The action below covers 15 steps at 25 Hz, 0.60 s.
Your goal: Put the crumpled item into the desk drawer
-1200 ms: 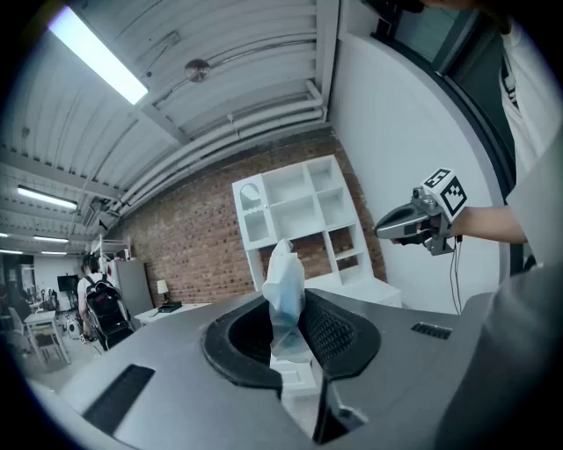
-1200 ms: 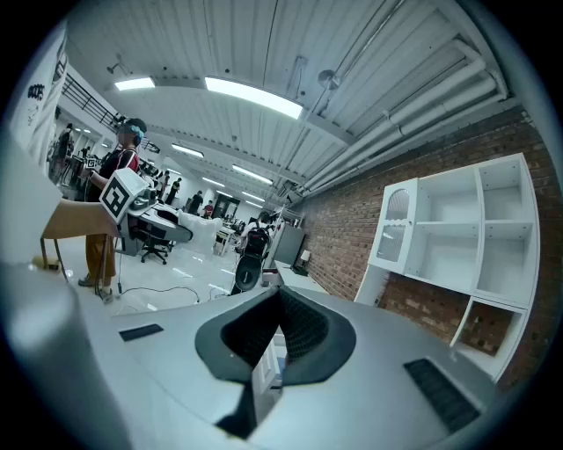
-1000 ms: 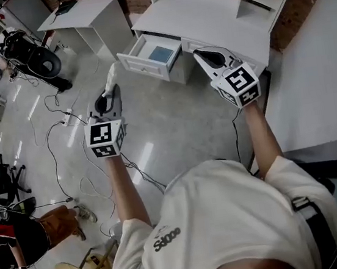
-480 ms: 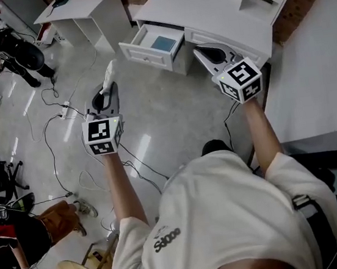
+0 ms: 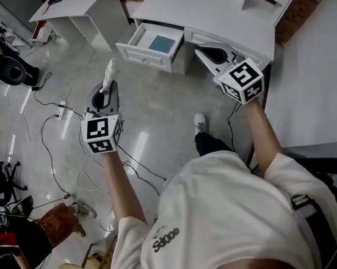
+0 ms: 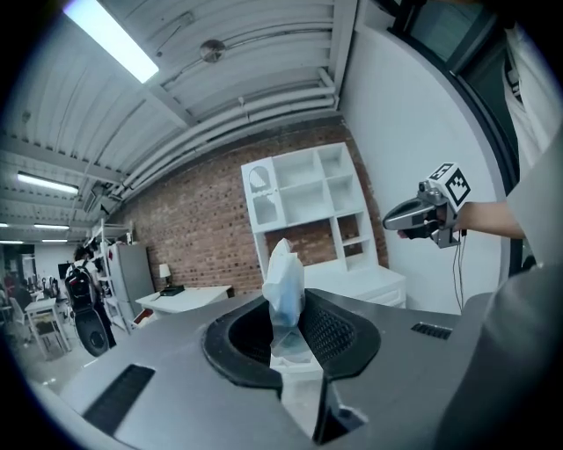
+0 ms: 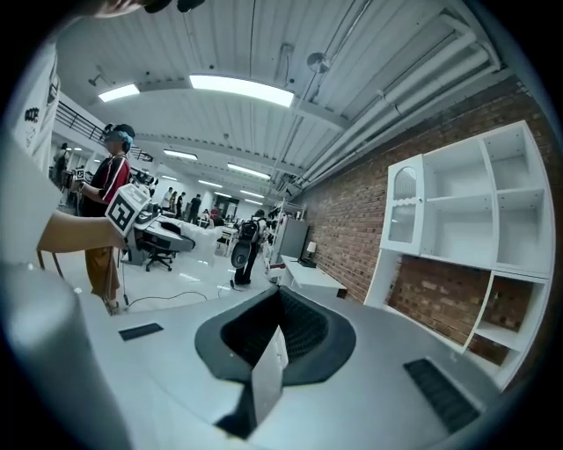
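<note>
Pale polished floor [image 5: 154,120] spread under us, with loose cables [image 5: 50,125] trailing across it on our left, and the white desk [image 5: 213,8] stood ahead against a brick wall. Its drawer [image 5: 140,59] was pulled out, with a flat blue thing [image 5: 161,44] lying inside. Our left gripper [image 5: 107,88] was pinching the crumpled item [image 6: 285,283], a pale, thin wad whose upper part stood free above the jaws while only its lower end sat between the pads. It hung over bare floor, well apart from the drawer, so we judged the carry to be unfinished. Our right gripper [image 5: 199,53] was pressed together on nothing, held out near the desk front, just beside the drawer. The main risk we saw was the shallow hold: a light, floppy wad caught only by its lower end could slip free on a quick swing and land on the floor. Letting go too soon, short of the drawer's front wall, would have the same result. The cables also lay close enough to our path to catch a foot.
</note>
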Motion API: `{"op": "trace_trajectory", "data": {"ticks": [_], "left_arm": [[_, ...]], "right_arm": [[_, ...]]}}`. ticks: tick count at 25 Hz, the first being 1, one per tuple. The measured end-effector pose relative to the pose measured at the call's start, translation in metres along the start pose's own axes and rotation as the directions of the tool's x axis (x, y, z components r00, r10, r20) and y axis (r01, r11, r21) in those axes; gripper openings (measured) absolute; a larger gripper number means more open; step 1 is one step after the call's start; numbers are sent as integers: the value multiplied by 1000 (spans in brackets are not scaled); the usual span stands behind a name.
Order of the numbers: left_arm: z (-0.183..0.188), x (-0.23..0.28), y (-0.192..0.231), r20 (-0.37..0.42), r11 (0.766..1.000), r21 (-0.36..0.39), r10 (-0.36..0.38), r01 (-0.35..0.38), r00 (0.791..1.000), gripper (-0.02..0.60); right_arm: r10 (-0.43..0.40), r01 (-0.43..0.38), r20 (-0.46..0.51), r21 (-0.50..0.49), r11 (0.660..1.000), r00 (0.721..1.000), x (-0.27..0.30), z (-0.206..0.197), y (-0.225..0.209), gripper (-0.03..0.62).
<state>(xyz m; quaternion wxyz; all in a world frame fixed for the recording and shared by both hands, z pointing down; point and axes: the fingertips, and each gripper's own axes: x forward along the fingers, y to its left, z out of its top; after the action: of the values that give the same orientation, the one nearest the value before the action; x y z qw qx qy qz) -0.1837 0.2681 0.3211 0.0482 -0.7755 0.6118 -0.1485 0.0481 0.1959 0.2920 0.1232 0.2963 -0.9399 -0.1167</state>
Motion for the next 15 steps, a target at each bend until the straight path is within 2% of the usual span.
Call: {"op": "trace_trajectory", "data": {"ticks": [10, 15], "left_arm": [[6, 139, -8, -42, 999, -27, -46, 45, 998, 74], [11, 210, -5, -75, 999, -45, -33, 30, 997, 74]], "right_arm": [[71, -71, -10, 11, 997, 997, 76, -51, -96, -5], [95, -95, -8, 26, 995, 995, 107, -70, -159, -5]]}}
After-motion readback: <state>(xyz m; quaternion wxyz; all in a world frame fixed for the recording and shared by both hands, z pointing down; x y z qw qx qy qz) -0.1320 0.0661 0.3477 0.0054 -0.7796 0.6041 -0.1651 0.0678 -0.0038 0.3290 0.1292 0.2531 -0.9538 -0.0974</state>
